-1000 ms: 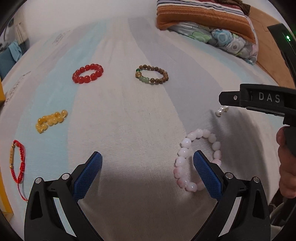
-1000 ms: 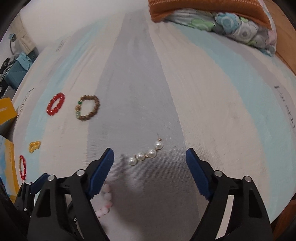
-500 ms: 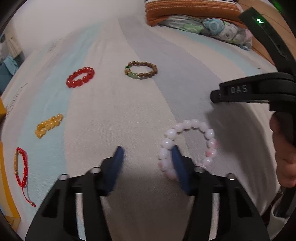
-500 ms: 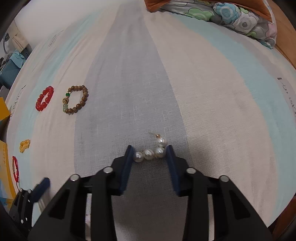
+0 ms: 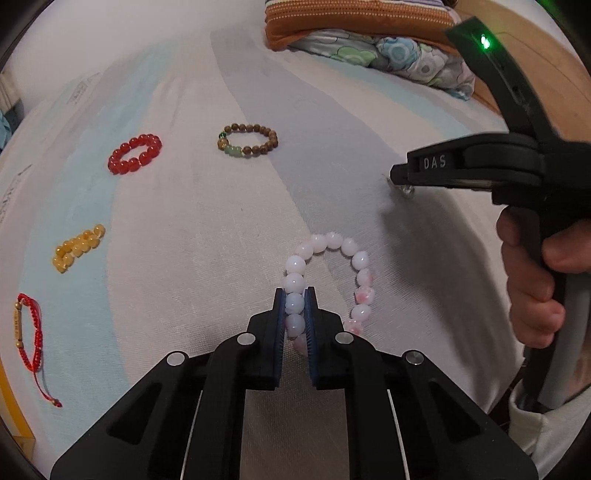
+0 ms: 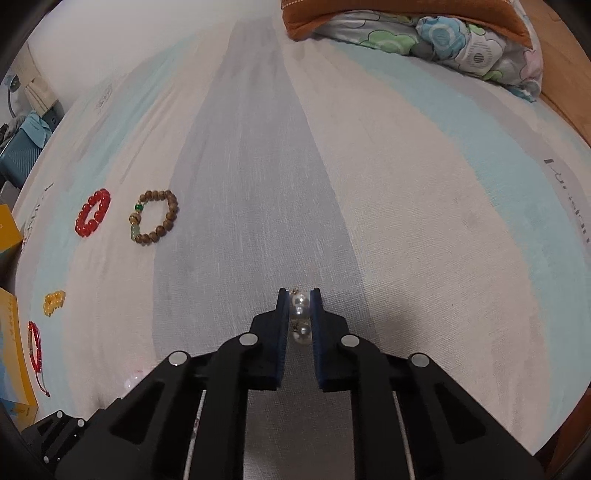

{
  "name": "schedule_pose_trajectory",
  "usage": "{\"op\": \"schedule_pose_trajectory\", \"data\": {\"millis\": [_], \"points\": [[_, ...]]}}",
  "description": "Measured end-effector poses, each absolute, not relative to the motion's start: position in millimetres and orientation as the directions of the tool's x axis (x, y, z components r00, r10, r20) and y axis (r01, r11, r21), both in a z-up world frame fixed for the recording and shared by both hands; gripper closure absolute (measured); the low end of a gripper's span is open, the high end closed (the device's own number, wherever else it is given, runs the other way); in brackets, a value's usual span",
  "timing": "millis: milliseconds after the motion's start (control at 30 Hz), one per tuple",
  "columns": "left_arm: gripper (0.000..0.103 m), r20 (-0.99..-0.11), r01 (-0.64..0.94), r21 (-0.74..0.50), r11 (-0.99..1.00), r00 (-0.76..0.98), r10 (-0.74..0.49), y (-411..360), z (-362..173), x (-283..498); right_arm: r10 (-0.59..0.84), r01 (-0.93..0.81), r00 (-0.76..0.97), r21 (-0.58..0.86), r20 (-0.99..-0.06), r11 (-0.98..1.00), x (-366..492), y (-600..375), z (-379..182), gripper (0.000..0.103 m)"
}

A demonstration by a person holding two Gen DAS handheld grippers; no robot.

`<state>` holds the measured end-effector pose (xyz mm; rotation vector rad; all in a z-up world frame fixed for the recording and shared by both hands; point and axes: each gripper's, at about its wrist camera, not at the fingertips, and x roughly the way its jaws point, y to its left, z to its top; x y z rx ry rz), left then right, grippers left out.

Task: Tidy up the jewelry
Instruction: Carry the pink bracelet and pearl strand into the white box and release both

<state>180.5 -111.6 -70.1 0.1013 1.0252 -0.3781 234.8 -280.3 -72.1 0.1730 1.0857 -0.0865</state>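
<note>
A bed sheet (image 6: pixel 258 184) with broad pale blue, grey and cream stripes covers the bed, and dark printed lettering (image 6: pixel 570 206) runs along its right side. At the far end, an orange striped cushion (image 5: pixel 354 18) lies on top of a floral quilt (image 6: pixel 461 37), with a wooden board (image 5: pixel 546 62) beside them on the right. At the left edge, a yellow box (image 6: pixel 11 332) lies near the sheet, and a teal object (image 6: pixel 22 155) stands further back.
</note>
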Motion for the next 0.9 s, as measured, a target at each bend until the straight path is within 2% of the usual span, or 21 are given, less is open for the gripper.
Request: {"op": "schedule_pose_trajectory", "data": {"millis": [400,900], "points": [[0.093,-0.825,0.343,-0.119,0.932,0.488,-0.285,-102.6,-48.6,174.5,0.033,0.157,0.496,0.127,-0.868,0.979,233.9,-287.8,-62.4,0.092],[0.093,-0.811,0.301,-0.09,0.949,0.532,-0.245,-87.2,-13.3,164.8,0.063,0.098,0.56,0.141,-0.826,0.985,220.7,-274.7,-33.6,0.092]]}}
